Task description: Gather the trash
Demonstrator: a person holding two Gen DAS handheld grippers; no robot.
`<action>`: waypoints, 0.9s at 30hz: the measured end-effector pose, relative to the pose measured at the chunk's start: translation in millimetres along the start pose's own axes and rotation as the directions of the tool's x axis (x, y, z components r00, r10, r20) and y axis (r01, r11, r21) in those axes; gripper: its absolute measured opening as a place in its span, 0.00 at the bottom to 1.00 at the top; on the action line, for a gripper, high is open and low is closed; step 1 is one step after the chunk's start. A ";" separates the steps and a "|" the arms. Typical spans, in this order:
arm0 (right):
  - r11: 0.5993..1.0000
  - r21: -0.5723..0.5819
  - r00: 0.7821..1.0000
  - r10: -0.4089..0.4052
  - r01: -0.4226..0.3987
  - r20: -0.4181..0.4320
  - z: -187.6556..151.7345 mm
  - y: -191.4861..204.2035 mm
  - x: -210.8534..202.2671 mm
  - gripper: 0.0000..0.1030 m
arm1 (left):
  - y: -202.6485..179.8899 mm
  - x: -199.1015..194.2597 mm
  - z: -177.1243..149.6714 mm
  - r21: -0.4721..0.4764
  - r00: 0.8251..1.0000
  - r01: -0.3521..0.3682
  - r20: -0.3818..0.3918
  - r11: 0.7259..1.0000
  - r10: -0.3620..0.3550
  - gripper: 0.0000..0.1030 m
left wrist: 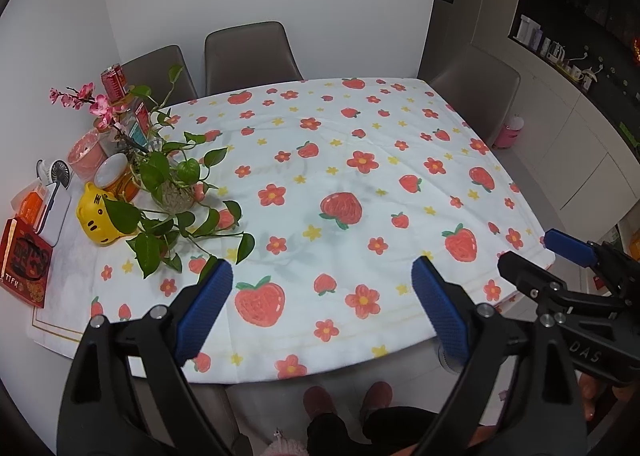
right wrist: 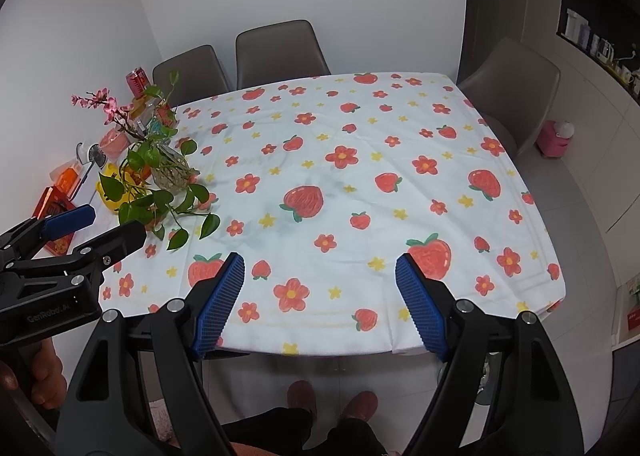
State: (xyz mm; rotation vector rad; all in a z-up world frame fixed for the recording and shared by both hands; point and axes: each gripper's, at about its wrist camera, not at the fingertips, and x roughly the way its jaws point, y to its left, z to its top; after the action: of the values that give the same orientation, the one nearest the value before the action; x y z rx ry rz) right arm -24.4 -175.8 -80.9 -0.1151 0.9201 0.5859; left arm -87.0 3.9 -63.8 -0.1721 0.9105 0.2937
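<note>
Both grippers hang side by side over the near edge of the table (left wrist: 360,144), left gripper (left wrist: 322,304) and right gripper (right wrist: 320,300), jaws spread wide, holding nothing. Any trash would be among the far-left clutter: red can (left wrist: 113,82), plant (left wrist: 176,184), yellow piggy bank (left wrist: 98,218)

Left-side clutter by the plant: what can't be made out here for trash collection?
- Items behind the potted plant: leaves hide them in both views.
- Red box: print too blurred to read; the left gripper partly covers it in the right wrist view.
- Red can: label too small.
</note>
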 end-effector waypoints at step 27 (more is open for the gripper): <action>1.000 0.006 1.000 -0.001 0.001 0.008 -0.7 -3.2 -0.2 0.73 | -2.9 -1.7 -0.2 0.051 0.998 -0.053 0.032 0.997 0.051 0.91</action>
State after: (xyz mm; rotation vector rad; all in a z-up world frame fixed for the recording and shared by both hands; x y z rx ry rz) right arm -23.3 -178.8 -81.7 -0.1075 0.9138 0.5824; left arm -87.1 0.8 -62.5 -0.0956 0.8924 0.3195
